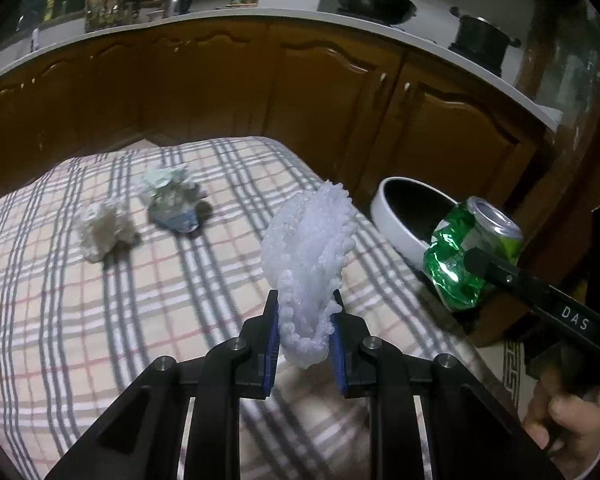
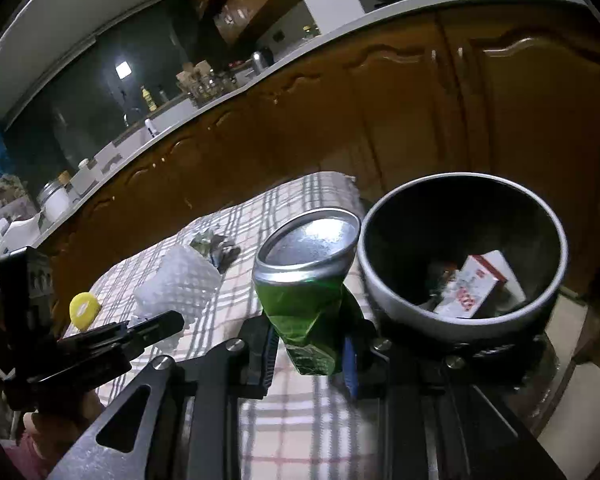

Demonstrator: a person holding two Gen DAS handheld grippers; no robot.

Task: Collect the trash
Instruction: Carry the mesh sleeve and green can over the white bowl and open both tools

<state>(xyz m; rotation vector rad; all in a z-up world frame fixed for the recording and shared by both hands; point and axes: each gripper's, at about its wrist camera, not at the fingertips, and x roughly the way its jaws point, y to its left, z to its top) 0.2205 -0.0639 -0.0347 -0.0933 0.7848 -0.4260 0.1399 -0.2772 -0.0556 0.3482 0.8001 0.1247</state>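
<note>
A kitchen at night: brown wooden cabinets point(image 1: 228, 80) run under a pale counter point(image 1: 204, 14) that carries a wok point(image 1: 374, 0) and a pot point(image 1: 482, 40). In front stands a table covered by a checked cloth point(image 1: 60, 320).

Left wrist view, left to right. Ahead and left of your left claw point(image 1: 305, 332), a crumpled pale paper wad point(image 1: 104, 230) lies on the cloth. Just beyond it, slightly nearer the claw's line, lies a second crumpled wad, greenish and blue point(image 1: 174, 204). The left claw itself is clamped on a wad of white bubble wrap point(image 1: 312, 248), which stands up between the blue pads, clear of the cloth. To its right, your right claw point(image 1: 478, 268) grips a crushed green can point(image 1: 466, 256), with the white bin point(image 1: 396, 216) just behind it, off the table's edge. A hand point(image 1: 560, 420) shows at the lower right.

Right wrist view, left to right. The left claw's body point(image 2: 112, 344) enters from the left, the bubble wrap point(image 2: 180, 288) just past it. Your right claw point(image 2: 310, 350) pinches the can point(image 2: 308, 296) upright, silver end towards the camera. Immediately right of the claw sits the bin point(image 2: 384, 280), dark inside, holding a small white and red carton point(image 2: 474, 284) at the bottom.
</note>
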